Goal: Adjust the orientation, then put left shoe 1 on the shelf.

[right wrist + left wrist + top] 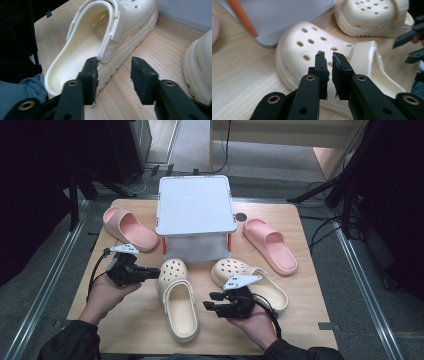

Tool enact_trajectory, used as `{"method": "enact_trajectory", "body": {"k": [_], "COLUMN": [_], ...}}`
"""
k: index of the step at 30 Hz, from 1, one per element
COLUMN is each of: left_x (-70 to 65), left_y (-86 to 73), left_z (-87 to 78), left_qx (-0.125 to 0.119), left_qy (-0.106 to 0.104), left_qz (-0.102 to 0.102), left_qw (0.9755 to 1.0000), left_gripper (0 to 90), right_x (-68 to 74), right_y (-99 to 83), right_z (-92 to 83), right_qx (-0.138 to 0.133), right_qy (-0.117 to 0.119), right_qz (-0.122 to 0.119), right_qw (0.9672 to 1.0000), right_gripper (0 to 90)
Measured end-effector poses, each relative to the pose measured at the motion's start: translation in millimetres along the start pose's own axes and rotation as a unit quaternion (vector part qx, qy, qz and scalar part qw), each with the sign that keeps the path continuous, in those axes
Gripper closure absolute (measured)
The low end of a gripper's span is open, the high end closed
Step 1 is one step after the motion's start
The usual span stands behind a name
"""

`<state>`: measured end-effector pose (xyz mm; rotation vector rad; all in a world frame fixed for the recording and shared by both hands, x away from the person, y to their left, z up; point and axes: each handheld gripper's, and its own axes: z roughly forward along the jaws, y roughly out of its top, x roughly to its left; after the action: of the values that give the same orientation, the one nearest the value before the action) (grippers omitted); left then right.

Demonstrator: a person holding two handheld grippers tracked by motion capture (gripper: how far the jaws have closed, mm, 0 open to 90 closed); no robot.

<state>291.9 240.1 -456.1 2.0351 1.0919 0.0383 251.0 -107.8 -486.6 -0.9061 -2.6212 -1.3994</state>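
Note:
Two cream clogs lie on the wooden table [310, 320]. The left clog [176, 305] [312, 45] [82, 45] points its toe at the box, and the right clog [235, 267] [372, 15] [200, 65] lies at an angle beside it. My left gripper [156, 271] [329, 56] hovers beside the left clog's holed toe, its jaws all but shut with only a slim gap and nothing between them. Between the two clogs, my right gripper [207, 304] [113, 62] stands open and aims at the left clog's side wall near the strap rivet. Its jaws grip nothing.
A grey-white box [195, 205] [287, 17] with orange corner posts stands behind the clogs. One pink slide [129, 227] lies to its left and another pink slide [272, 244] to its right. Bare wood shows along the table's front corners.

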Motion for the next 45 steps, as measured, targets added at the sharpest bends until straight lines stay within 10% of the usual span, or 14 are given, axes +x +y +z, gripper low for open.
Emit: {"method": "enact_trajectory", "body": {"k": [9, 17, 40, 45], "left_x": [16.7, 9.7, 9.3, 13.2], "left_y": [-17.0, -19.6, -16.2, -13.2], "left_z": [3.8, 27.3, 35.0, 43.4], "left_qx": [-0.008, 0.03, 0.032, 0.02], "left_qy": [0.005, 0.01, 0.001, -0.033], "left_qz": [-0.043, -0.029, -0.021, -0.035], "left_qw": [0.999, 0.9991, 0.9992, 0.9986], "left_gripper": [84.9, 86.3, 87.9, 87.9], "right_x": [10.0, 12.7, 26.2, 31.7], "right_y": [0.6, -0.6, -2.7, -3.4], "right_z": [19.3, 33.2, 36.8, 33.8], "right_qx": [0.004, 0.016, 0.01, 0.0], "right_qy": [0.001, 0.008, 0.003, 0.015], "right_qz": [-0.027, -0.037, -0.036, -0.022], "right_qw": [0.9996, 0.9992, 0.9993, 0.9996], "right_gripper": [88.9, 88.7, 88.4, 85.4]}}
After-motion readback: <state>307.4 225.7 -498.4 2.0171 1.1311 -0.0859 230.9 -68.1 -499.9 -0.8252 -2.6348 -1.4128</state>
